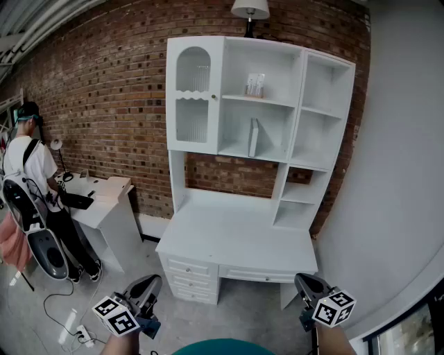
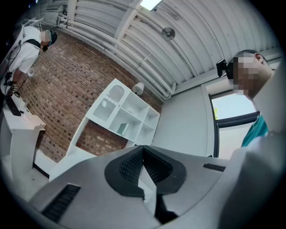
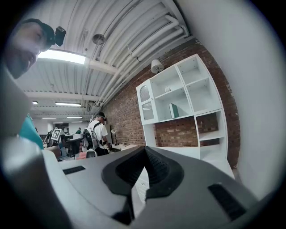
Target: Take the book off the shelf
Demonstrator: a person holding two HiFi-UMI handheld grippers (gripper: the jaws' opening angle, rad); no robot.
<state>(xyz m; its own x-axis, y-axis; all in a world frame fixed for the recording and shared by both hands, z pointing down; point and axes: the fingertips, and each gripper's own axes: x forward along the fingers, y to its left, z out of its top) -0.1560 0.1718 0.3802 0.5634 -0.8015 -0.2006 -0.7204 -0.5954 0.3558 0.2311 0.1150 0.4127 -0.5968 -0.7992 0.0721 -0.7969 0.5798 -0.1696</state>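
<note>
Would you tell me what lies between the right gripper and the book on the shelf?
Head view: the white desk, its top bare, lies between right gripper and book.

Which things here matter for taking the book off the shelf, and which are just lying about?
For the job: book, standing in the middle compartment; shelf unit; left gripper and right gripper, both shut, empty.

Just lying about: lamp on top; clear glass item on the upper shelf; side desk; power strip on the floor.

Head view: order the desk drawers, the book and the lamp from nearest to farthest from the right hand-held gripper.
1. Desk drawers, low, under the desktop's left.
2. Book, upright on the middle shelf.
3. Lamp, above the shelf unit.
</note>
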